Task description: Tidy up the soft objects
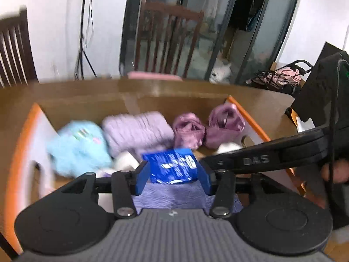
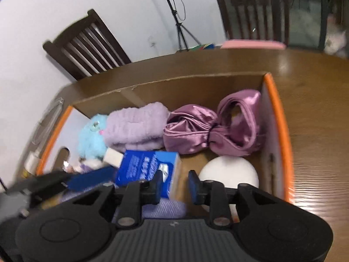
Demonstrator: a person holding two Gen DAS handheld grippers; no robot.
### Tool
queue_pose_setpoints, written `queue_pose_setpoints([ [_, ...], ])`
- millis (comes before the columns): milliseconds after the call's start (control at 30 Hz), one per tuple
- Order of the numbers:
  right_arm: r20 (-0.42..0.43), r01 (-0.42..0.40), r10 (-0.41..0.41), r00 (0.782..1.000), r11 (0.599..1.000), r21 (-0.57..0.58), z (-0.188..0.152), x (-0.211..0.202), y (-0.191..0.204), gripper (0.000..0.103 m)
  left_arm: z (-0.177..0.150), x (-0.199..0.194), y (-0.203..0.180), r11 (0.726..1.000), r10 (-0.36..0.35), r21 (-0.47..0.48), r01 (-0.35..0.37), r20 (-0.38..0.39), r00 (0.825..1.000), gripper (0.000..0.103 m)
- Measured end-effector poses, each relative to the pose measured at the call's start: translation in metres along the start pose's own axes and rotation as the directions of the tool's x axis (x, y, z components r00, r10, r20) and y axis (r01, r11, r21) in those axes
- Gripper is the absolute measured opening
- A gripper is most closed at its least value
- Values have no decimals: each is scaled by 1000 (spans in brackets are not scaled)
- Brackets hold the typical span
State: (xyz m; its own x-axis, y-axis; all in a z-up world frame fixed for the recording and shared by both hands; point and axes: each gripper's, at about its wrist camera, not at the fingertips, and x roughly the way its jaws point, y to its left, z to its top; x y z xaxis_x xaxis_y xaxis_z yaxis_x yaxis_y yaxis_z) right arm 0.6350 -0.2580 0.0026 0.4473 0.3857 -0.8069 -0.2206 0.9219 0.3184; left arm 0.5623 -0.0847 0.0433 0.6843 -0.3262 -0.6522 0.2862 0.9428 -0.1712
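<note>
- A cardboard box with orange edges sits on a wooden counter; both cameras look down into it.
- Along the far wall, from ten o'clock to two o'clock in the right wrist view, lie a pale blue plush, a folded lilac towel and a knotted purple satin cloth. They touch side by side, apparently packed in a row to save room.
- A white ball rests on the box floor at about four o'clock, just below the satin cloth.
- A blue tissue pack lies near the box centre, on a lilac cloth at the near side.
- The left gripper points down into the box at six o'clock in its own view. The tissue pack sits between its blue pads, but the jaws look released, the pads standing just clear of the pack. Likely the pack has been set down here.
- The right gripper hangs above the gap between tissue pack and ball. Its jaws are part open and nothing is between them.
- In the left wrist view the right gripper's black body crosses from three o'clock, with a hand on it.
- Judgement: most soft things are already boxed; the pack's placing looks nearly finished.
</note>
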Motion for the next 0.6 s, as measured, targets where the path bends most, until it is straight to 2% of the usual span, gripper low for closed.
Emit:
queue_pose_setpoints([
  [100, 56, 6, -6, 998, 1000, -11, -4, -43, 3, 30, 10, -41, 3, 999, 30, 11, -31, 51, 998, 54],
  [167, 92, 43, -39, 995, 998, -47, -8, -76, 9, 34, 14, -76, 4, 997, 65, 27, -68, 90, 994, 58],
  [267, 150, 119, -101, 983, 987, -110, -23, -133, 12, 46, 13, -127, 12, 987, 135, 68, -146, 146, 980, 72],
  [367, 216, 175, -147, 965, 977, -118, -44, -190, 8, 55, 1, -168, 18, 969, 210, 89, -229, 180, 961, 78],
  [500, 331, 194, -158, 930, 978, -78, -68, -236, 8, 80, -16, -209, 22, 964, 250, 29, -263, 233, 940, 89],
  [600, 408, 214, -170, 897, 975, -63, -86, -253, 17, 84, -28, -231, 17, 964, 252, 8, -265, 283, 926, 96],
])
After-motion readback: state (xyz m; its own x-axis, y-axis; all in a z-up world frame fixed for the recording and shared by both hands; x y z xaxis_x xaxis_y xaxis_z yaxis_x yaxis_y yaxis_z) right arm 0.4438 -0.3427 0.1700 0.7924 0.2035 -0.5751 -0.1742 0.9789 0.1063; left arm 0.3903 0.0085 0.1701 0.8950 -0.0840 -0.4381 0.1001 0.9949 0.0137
